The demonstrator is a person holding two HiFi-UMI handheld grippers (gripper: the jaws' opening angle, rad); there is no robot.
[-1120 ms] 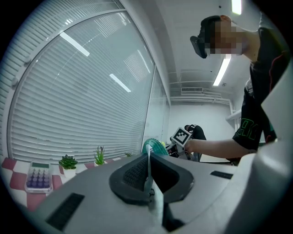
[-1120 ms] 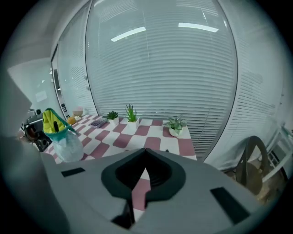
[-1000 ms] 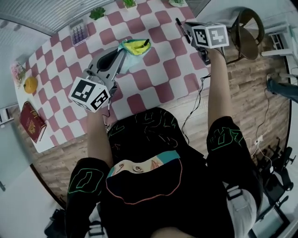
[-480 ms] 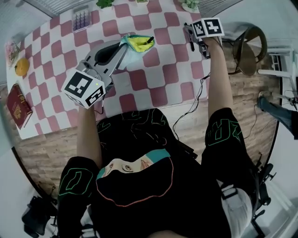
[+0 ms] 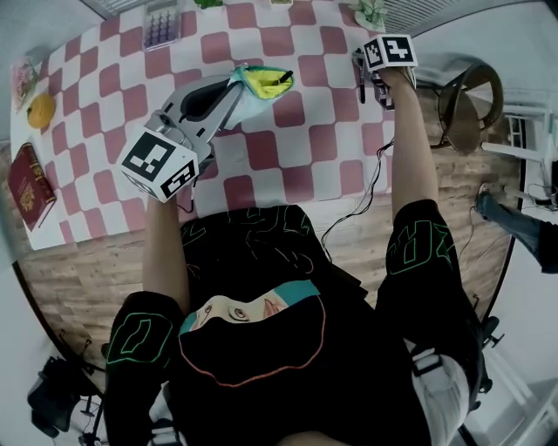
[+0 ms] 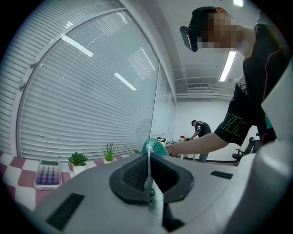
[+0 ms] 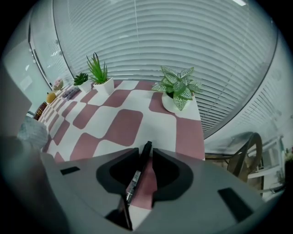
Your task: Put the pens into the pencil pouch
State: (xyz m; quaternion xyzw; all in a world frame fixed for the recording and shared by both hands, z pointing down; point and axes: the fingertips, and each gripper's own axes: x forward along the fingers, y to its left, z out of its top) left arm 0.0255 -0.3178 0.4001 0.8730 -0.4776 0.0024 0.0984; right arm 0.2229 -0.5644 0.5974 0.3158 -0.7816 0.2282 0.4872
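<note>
in the head view, a checked table [image 5: 261,148] is seen from above. the left gripper [image 5: 232,87] is held level over it, clamped on the rim of the teal pencil pouch [image 5: 255,83]. the pouch's yellow lining gapes open, and a dark pen [image 5: 281,78] is lodged in its mouth. the right gripper [image 5: 361,63] is tipped down at the table's right edge, and its jaws are too small to be read here. a calculator [image 5: 159,22], an orange [image 5: 40,111] and a red book [image 5: 28,185] are set along the far and left edges, well apart from the pouch. a chair [image 5: 471,91] stands beyond the right edge.

in the left gripper view, the pouch's thin edge is shown pinched between jaws pressed together, and its teal bulk rises just past the tips. a forearm [image 6: 201,144] crosses behind it, a second person [image 6: 200,130] is seen far off, and blinds [image 6: 82,100] fill the left.

in the right gripper view, a black pen [image 7: 138,170] is shown between jaws that have just been opening. it lies against one pad with a gap at the other, so it is not clamped. a broad-leaved plant [image 7: 177,89] and a spiky plant [image 7: 98,73] are set well beyond it.
</note>
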